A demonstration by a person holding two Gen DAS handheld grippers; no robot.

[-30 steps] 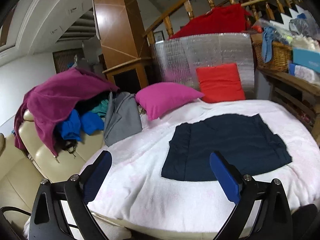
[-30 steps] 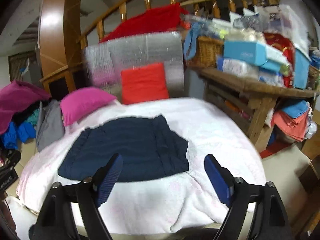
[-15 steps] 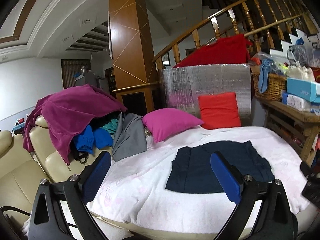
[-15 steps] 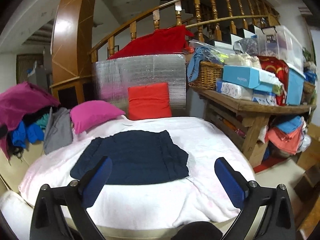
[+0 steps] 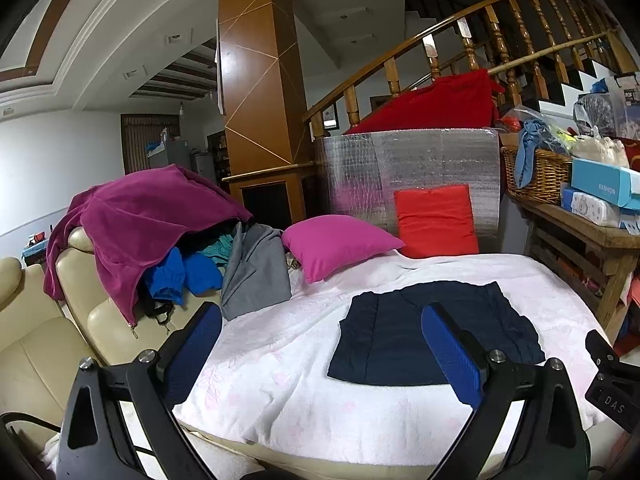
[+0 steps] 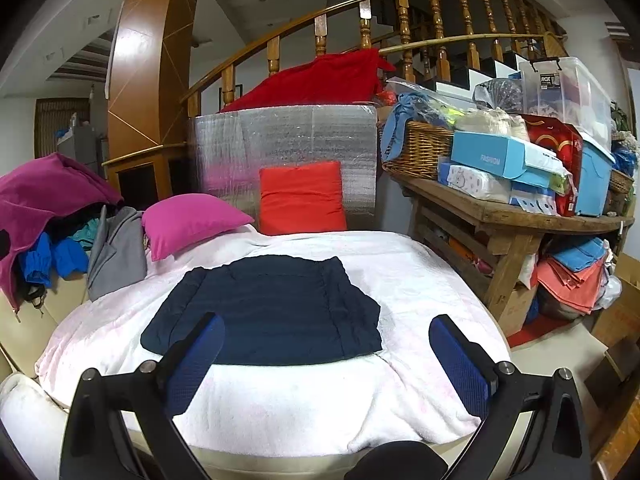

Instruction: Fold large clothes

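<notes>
Folded navy garment (image 6: pixel 272 304) flat on the white blanket (image 6: pixel 304 400); left gripper (image 5: pixel 320 344) and right gripper (image 6: pixel 324 356) both spread wide, empty, short of it.

Left gripper (image 5: pixel 320 344) is hovering with jaws spread wide, nothing between the blue pads (image 5: pixel 452 356). Right gripper (image 6: pixel 322 354) is likewise gaping fully, having just finished opening, empty, angling slightly downward.

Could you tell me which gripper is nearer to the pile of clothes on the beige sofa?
Left. The left gripper sits beside the sofa's clothes pile; the right gripper faces the navy garment, pile far to its left.
</notes>
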